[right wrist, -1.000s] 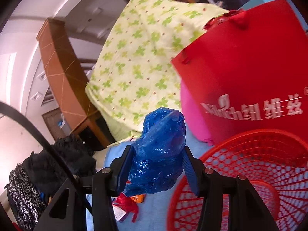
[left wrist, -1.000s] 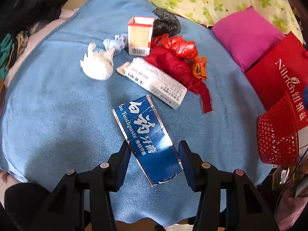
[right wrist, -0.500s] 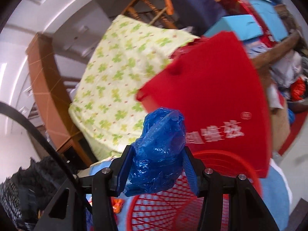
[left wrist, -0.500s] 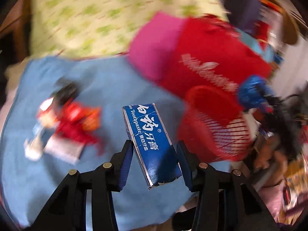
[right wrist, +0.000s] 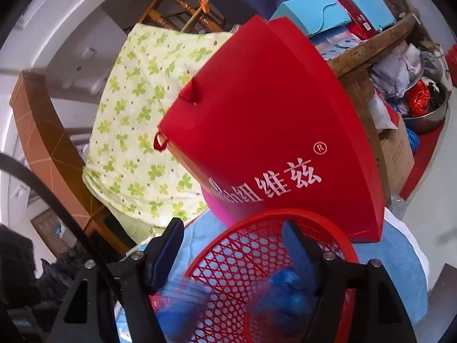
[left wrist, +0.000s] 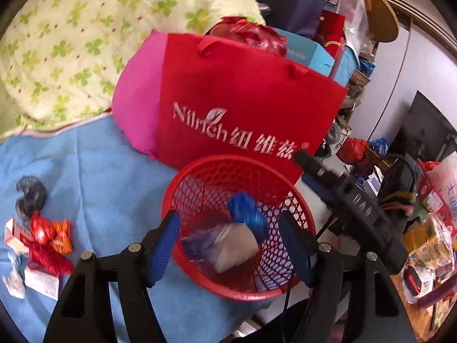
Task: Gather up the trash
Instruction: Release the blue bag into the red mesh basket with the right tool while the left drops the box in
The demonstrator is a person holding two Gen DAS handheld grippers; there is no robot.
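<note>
Trash is split between two places now — some sits in the red mesh basket (left wrist: 240, 291), the rest lies in a heap (left wrist: 42, 245) on the blue blanket (left wrist: 94, 177) of the bed, well apart from the basket. In the basket a crumpled blue plastic bag (left wrist: 247, 214) and a toothpaste box (left wrist: 228, 243) lie blurred, seemingly just dropped. Both tongs have just been opening: the left tongs (left wrist: 230, 245) stand wide over the basket with nothing between them, and the right tongs (right wrist: 232, 254) stand wide at the basket rim (right wrist: 257, 217), empty too.

What remains looks light and easy to crush — red and orange wrappers, small white cartons, a dark wad. A carton is best pinched across its narrow sides; the soft wrappers want a bite on a bunched fold, or they may slip. Behind the basket a red bag (left wrist: 242, 100) reads "Nilrich" with Chinese characters and an ® mark.
</note>
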